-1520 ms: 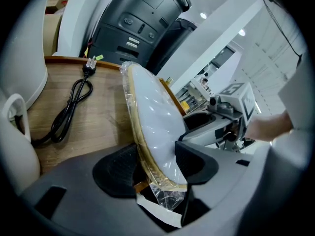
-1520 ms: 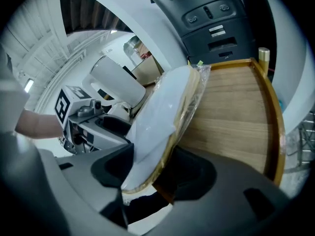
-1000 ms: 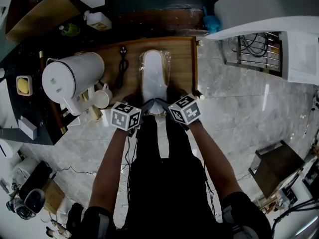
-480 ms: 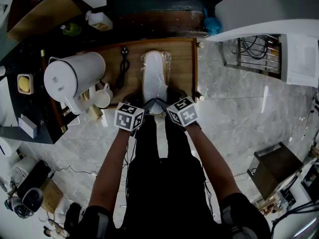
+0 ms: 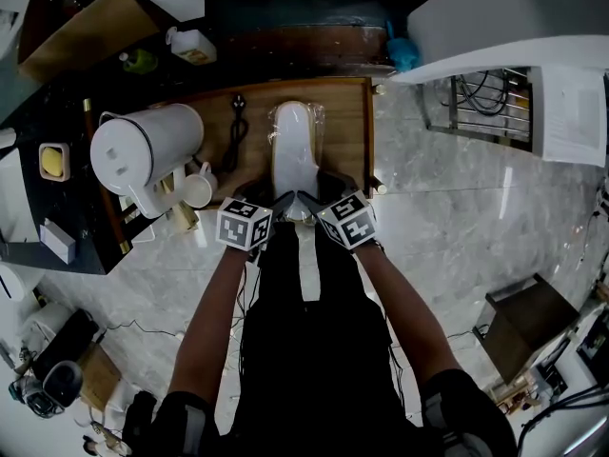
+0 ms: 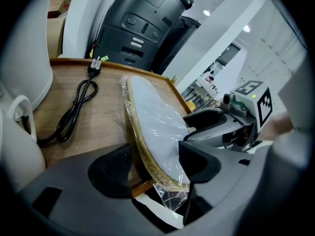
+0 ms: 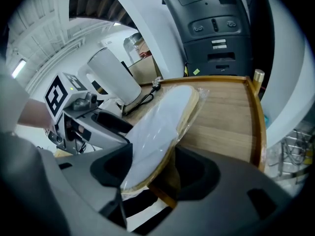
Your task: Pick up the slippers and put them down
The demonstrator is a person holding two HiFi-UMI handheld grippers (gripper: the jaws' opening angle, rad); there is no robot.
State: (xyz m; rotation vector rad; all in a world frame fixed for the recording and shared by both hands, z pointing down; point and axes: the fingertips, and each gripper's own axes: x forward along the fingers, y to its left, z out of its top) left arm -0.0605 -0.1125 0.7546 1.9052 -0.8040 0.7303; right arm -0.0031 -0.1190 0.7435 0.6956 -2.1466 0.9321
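Slippers (image 5: 293, 146) rest on the tabletop (image 5: 347, 131), so our left claw (image 6: 155, 165) has just been opening around them; right claw (image 7: 153, 170) apart too

In the head view the left gripper (image 5: 278, 206) and right gripper (image 5: 312, 204) hide the slippers' (image 5: 293, 150) near end at the tabletop's (image 5: 347, 131) near edge, and the left gripper view's edge crops the white jug (image 6: 24, 58).

Slippers (image 5: 293, 150): white uppers, tan soles, clear wrap. Bench (image 5: 347, 122): brown wood grain. Power cord (image 5: 236, 127): black. Jug (image 5: 143, 155) and mug (image 5: 198, 190): white. Floor (image 5: 457, 227): grey marble veining.
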